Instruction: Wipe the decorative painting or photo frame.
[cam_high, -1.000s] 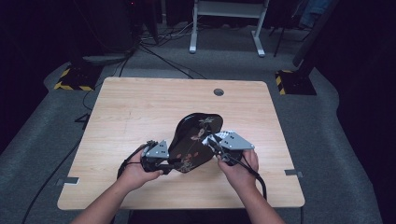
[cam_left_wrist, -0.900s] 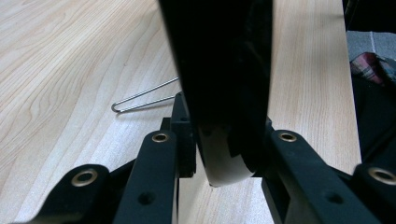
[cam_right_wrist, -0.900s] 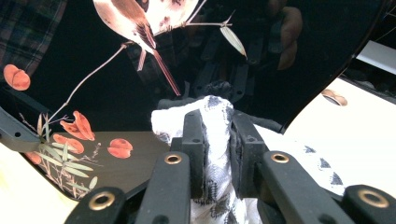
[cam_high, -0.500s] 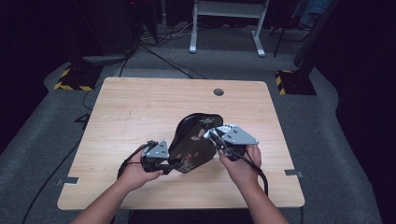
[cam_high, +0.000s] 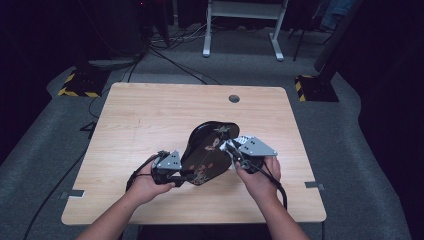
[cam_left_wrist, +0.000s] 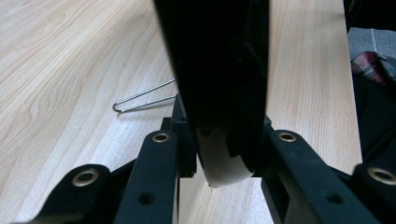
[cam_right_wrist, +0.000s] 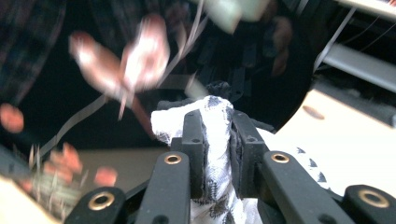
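Note:
A glossy black plate (cam_high: 206, 150) with a flower pattern is held tilted on its edge above the table (cam_high: 150, 115). My left gripper (cam_high: 181, 173) is shut on the plate's lower left rim. In the left gripper view the dark plate (cam_left_wrist: 219, 70) rises between the clamped jaws of the left gripper (cam_left_wrist: 222, 137). My right gripper (cam_high: 231, 148) is at the plate's right side, shut on a white patterned cloth (cam_right_wrist: 217, 135). In the right gripper view the right gripper (cam_right_wrist: 217, 122) presses that cloth against the plate's shiny face (cam_right_wrist: 93, 93).
A bent metal wire (cam_left_wrist: 140, 99) lies on the table just behind the plate. A round cable hole (cam_high: 234, 98) sits near the table's far edge. Grey carpet, cables and a white frame (cam_high: 240, 30) lie beyond the table.

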